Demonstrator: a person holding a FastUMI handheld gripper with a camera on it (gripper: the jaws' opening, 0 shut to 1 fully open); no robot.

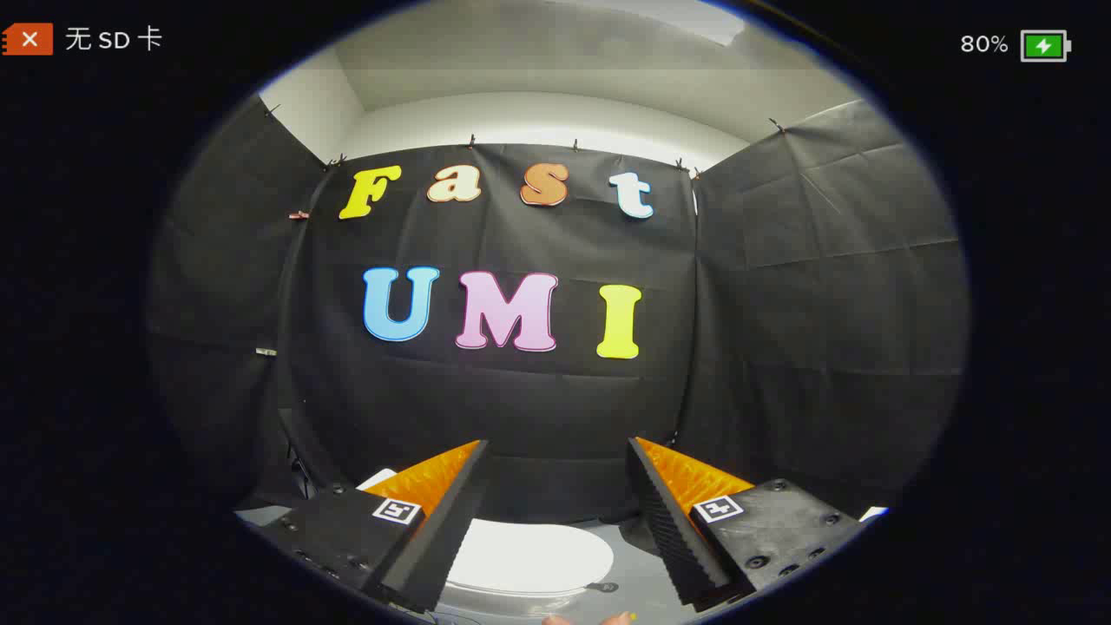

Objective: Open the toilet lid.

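Note:
My gripper (557,447) is open, its two fingers spread wide with nothing between them, held up in the air and pointing at the booth's back wall. Below and between the fingers lies the white toilet lid (529,555), flat and closed, on a grey surface (638,577). The fingers hover above the lid and are apart from it. The left finger (443,521) hides the lid's left side.
Black cloth walls close in the back and both sides, with a white wall and ceiling above them. A small dark fitting (607,588) sits just right of the lid. A fingertip of a hand (618,618) peeks in beneath the gripper.

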